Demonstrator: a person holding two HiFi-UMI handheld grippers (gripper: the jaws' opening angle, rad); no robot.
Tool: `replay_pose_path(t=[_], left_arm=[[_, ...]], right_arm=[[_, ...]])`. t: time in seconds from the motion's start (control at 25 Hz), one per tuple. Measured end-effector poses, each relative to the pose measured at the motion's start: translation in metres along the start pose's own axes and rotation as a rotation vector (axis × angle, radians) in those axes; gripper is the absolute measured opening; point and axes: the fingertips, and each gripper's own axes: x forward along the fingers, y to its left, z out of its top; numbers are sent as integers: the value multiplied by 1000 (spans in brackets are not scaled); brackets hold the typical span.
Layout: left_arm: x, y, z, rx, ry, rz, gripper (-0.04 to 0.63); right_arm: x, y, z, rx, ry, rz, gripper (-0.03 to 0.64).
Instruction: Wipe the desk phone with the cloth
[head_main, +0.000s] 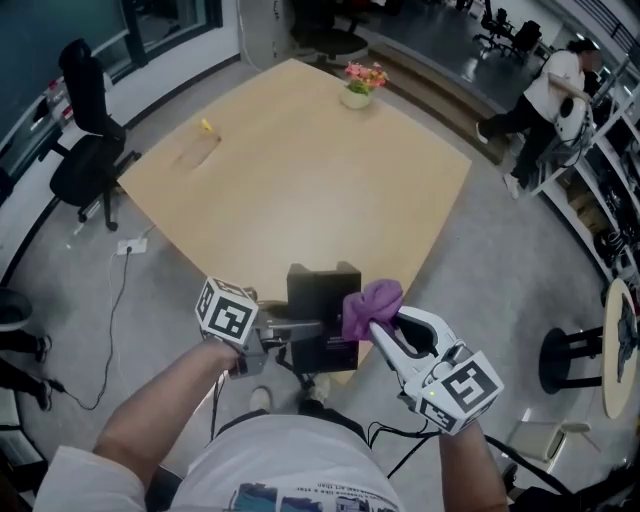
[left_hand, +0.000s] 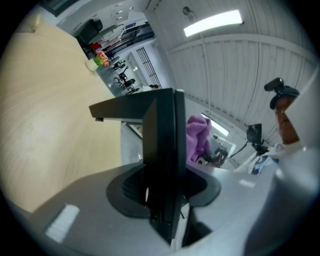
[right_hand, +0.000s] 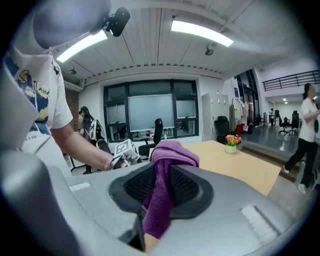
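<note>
A black desk phone (head_main: 322, 300) stands at the near corner of the wooden table (head_main: 300, 170). My left gripper (head_main: 300, 330) is shut on its near left part; in the left gripper view a black panel of the phone (left_hand: 162, 150) stands upright between the jaws of the left gripper (left_hand: 165, 192). A purple cloth (head_main: 368, 305) is bunched at the phone's right side, and my right gripper (head_main: 385, 330) is shut on it. The right gripper view has the cloth (right_hand: 167, 175) draped between the jaws of the right gripper (right_hand: 160, 195). The cloth (left_hand: 197, 137) also shows behind the phone.
A flower pot (head_main: 358, 85) sits at the table's far corner and a small yellow object (head_main: 207, 126) near its left edge. A black office chair (head_main: 90, 140) stands at the left, a stool (head_main: 580, 355) at the right. A person (head_main: 545, 95) stands far right.
</note>
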Motion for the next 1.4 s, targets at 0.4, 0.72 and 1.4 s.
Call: replay_pose_path(t=[0.4, 0.72, 1.4], left_arm=[[-2, -7, -5, 0, -12, -5, 181], [-13, -6, 7, -4, -50, 7, 181], [-18, -30, 1, 33, -15, -114, 181]], right_arm=[[9, -19, 9, 12, -31, -4, 91], [-13, 25, -67, 145, 73, 67, 91], [-23, -40, -13, 258, -130, 45, 91]])
